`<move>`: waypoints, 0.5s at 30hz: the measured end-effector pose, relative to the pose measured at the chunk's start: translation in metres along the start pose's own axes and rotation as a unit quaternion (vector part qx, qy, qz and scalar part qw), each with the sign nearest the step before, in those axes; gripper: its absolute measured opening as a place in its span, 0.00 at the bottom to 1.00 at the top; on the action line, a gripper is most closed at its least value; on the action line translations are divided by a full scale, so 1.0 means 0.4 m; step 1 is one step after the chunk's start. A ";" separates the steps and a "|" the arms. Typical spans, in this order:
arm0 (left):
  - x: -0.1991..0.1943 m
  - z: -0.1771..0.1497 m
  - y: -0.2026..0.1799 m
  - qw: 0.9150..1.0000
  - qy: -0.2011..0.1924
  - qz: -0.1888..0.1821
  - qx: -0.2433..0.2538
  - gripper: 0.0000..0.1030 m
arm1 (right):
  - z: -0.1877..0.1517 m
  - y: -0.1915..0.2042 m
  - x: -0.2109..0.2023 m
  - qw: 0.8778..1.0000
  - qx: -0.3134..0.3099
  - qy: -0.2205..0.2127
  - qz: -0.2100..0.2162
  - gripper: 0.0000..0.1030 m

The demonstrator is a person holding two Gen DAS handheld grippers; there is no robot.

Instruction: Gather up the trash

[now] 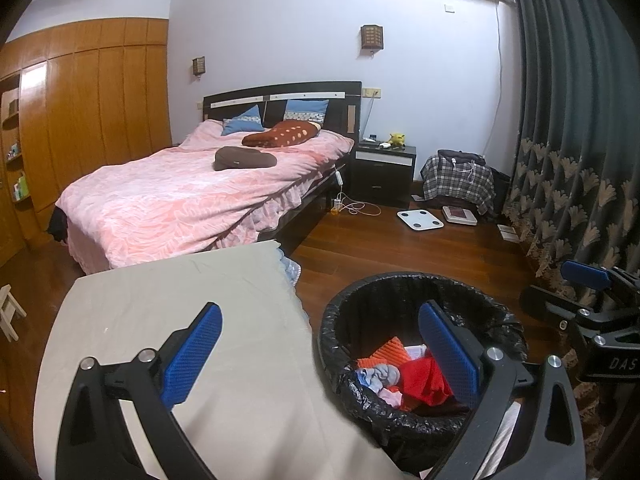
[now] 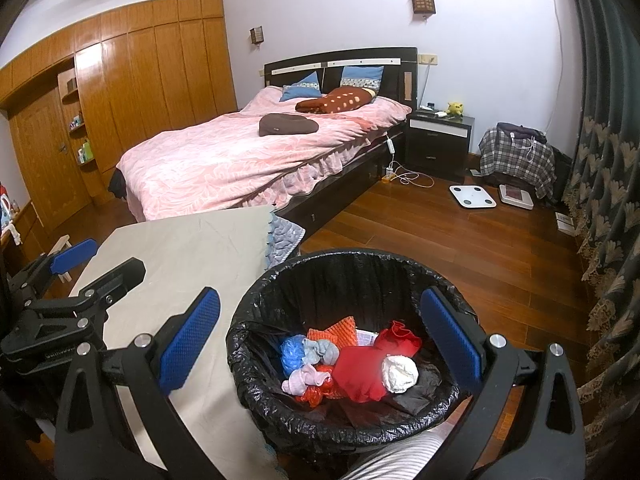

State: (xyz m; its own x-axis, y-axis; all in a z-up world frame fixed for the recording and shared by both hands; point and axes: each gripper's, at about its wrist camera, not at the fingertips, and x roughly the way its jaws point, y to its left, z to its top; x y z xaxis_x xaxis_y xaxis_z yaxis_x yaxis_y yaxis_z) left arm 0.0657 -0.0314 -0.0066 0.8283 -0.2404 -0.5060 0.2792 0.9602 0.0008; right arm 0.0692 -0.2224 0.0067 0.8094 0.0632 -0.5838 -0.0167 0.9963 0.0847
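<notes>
Right wrist view looks down into the bin [image 2: 280,420], lined with a black bag and standing just off the table's [image 2: 180,248] right edge, with the trash [image 2: 352,364] piled inside: red, orange, blue and white crumpled bits. Both the right gripper [image 2: 320,344] and the left gripper [image 1: 320,356] hover spread wide, pinching nothing. Nothing lies on the visible part of the tabletop, so the collecting looks essentially finished, judging from these views alone

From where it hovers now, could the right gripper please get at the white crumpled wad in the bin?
Probably yes: the right gripper is open above the bin, and the white wad lies uncovered on top of the red cloth.
</notes>
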 end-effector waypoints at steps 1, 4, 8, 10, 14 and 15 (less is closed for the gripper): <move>0.000 0.000 0.002 1.000 0.000 0.000 0.000 0.94 | 0.000 0.001 0.000 1.000 0.000 0.000 0.000 0.95; 0.000 0.000 0.001 1.000 0.001 0.000 0.000 0.94 | 0.000 0.001 0.000 1.000 0.000 0.000 0.000 0.95; -0.001 0.001 0.002 1.000 0.000 0.000 0.000 0.94 | 0.001 0.002 0.001 1.000 0.000 0.000 0.000 0.95; 0.000 0.000 0.001 1.000 0.000 0.000 0.000 0.94 | 0.001 0.001 0.001 1.000 0.000 0.000 0.000 0.95; -0.001 0.001 0.001 1.000 0.000 0.000 0.001 0.94 | 0.002 0.002 0.001 1.000 0.000 0.000 0.000 0.95; -0.001 0.001 0.002 1.000 0.000 0.000 0.001 0.94 | 0.001 0.001 0.000 1.000 0.000 0.000 0.000 0.95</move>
State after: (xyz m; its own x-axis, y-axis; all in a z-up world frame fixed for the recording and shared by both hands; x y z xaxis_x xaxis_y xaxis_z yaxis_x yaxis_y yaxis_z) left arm 0.0658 -0.0307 -0.0061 0.8278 -0.2408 -0.5067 0.2801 0.9600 0.0014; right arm 0.0694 -0.2220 0.0069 0.8094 0.0632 -0.5839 -0.0167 0.9963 0.0847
